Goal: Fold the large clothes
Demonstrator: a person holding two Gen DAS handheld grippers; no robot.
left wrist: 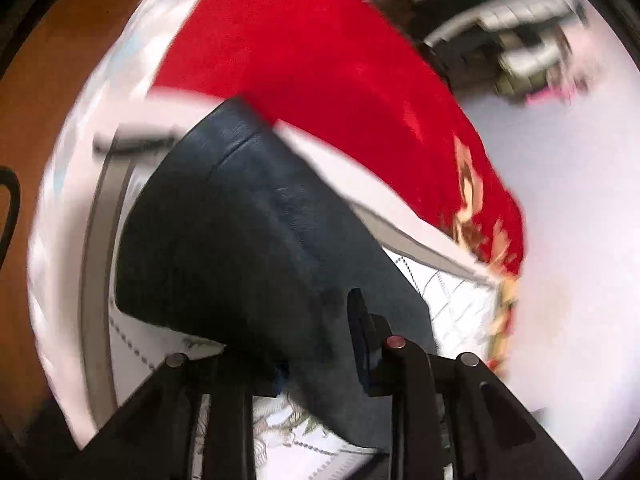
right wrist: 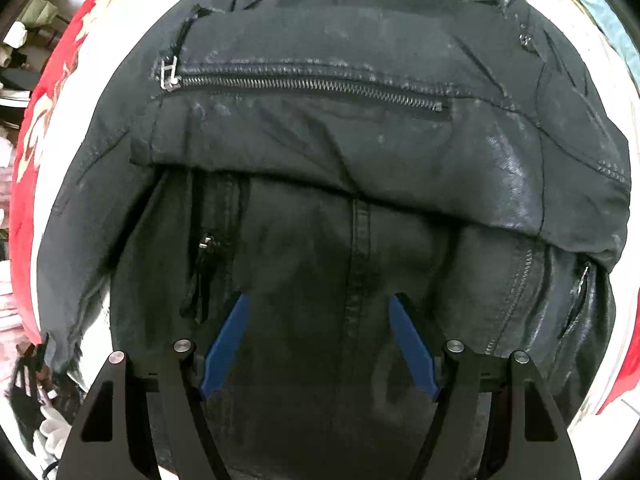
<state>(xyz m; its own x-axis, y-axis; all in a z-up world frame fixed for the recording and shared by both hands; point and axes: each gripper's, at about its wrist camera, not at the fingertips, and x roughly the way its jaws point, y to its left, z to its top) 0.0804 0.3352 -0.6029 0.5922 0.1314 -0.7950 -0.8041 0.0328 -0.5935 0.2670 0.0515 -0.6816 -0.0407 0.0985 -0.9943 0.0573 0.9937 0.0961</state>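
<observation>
Black tool (right wrist: 320,344) (blue pads (right wrist: 226,346)).

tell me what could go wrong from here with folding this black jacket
1. The left hand-held gripper seems shut on a dark sleeve; its view is motion-blurred, so a fast swing could slip the grip.
2. The right hand-held gripper hangs open over the black jacket, pinning nothing, so the fold may shift.
3. The sleeve zipper could snag a finger.

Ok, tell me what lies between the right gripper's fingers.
Only the black jacket: the open right gripper sits over its centre seam, seen in the right wrist view.
</observation>
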